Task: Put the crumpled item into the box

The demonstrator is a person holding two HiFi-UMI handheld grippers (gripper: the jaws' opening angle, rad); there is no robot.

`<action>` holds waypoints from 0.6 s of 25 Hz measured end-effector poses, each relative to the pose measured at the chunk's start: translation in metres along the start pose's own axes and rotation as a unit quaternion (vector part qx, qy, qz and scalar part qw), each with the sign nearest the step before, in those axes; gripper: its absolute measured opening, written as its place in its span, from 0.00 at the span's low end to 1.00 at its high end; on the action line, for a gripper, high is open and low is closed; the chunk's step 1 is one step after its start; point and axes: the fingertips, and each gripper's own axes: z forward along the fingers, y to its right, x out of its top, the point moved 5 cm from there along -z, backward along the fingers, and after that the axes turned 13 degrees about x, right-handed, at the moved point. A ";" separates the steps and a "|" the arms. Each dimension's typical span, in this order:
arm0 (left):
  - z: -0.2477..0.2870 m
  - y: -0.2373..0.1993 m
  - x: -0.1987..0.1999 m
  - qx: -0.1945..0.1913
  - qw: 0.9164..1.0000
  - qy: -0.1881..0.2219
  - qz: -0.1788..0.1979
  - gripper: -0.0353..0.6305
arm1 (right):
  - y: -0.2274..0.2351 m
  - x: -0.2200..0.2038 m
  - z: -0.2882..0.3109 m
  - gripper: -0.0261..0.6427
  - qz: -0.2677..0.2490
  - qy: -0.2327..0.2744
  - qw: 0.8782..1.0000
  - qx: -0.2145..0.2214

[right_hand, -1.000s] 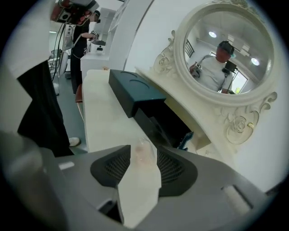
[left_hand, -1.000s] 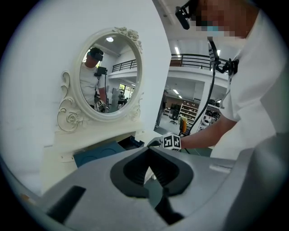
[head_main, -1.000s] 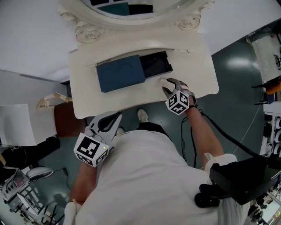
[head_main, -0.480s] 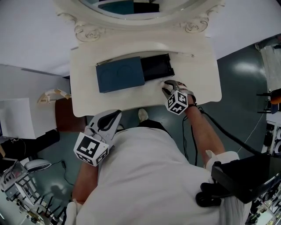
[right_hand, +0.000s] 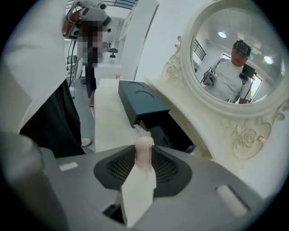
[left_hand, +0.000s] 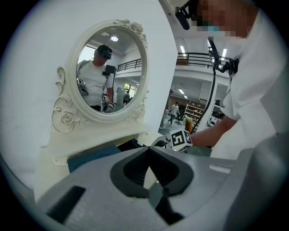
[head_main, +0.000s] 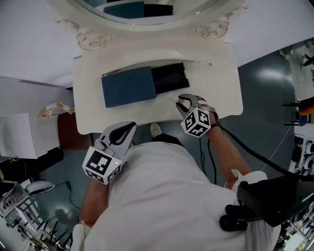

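Observation:
A dark blue box lies on the white vanity table (head_main: 98, 117). Its lid (head_main: 128, 87) is slid to the left and the black inside (head_main: 169, 78) is uncovered. The crumpled item (head_main: 173, 98), a pale wad with a clear wrapper tip, sits just in front of the open end. My right gripper (head_main: 179, 101) is over it. In the right gripper view the jaws are closing and the pads (right_hand: 165, 167) press on the wad (right_hand: 143, 155) from both sides. My left gripper (head_main: 128, 129) hangs below the table's front edge, shut and empty (left_hand: 148, 149).
An ornate oval mirror (head_main: 142, 14) stands at the back of the table, close behind the box (right_hand: 142, 103). A cable (head_main: 255, 154) trails from my right arm. A brown stool (head_main: 68, 135) and white sheets lie on the floor to the left.
The right gripper's jaws have closed in on the pale wad beside the box's open end. The left gripper stays where it was.

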 end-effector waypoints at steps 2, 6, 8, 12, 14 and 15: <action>0.003 0.001 0.003 -0.002 1.000 0.003 0.002 0.06 | 0.009 0.007 -0.007 0.22 0.001 0.005 1.000 -0.013; 0.004 0.001 0.008 -0.001 1.000 0.006 0.004 0.06 | 0.035 0.014 -0.010 0.22 0.010 0.008 0.999 -0.038; 0.003 -0.001 0.009 0.004 1.000 0.007 0.004 0.06 | 0.050 0.015 -0.007 0.22 0.015 0.003 0.999 -0.051; -0.001 -0.008 0.009 0.020 1.000 0.006 0.002 0.06 | 0.078 0.014 0.009 0.22 0.029 -0.014 0.997 -0.067; -0.004 -0.012 0.008 0.029 1.000 0.006 -0.002 0.06 | 0.090 0.012 0.019 0.22 0.034 -0.023 0.997 -0.068; -0.006 -0.014 0.008 0.034 0.999 0.005 -0.004 0.06 | 0.094 0.011 0.025 0.22 0.036 -0.028 0.997 -0.068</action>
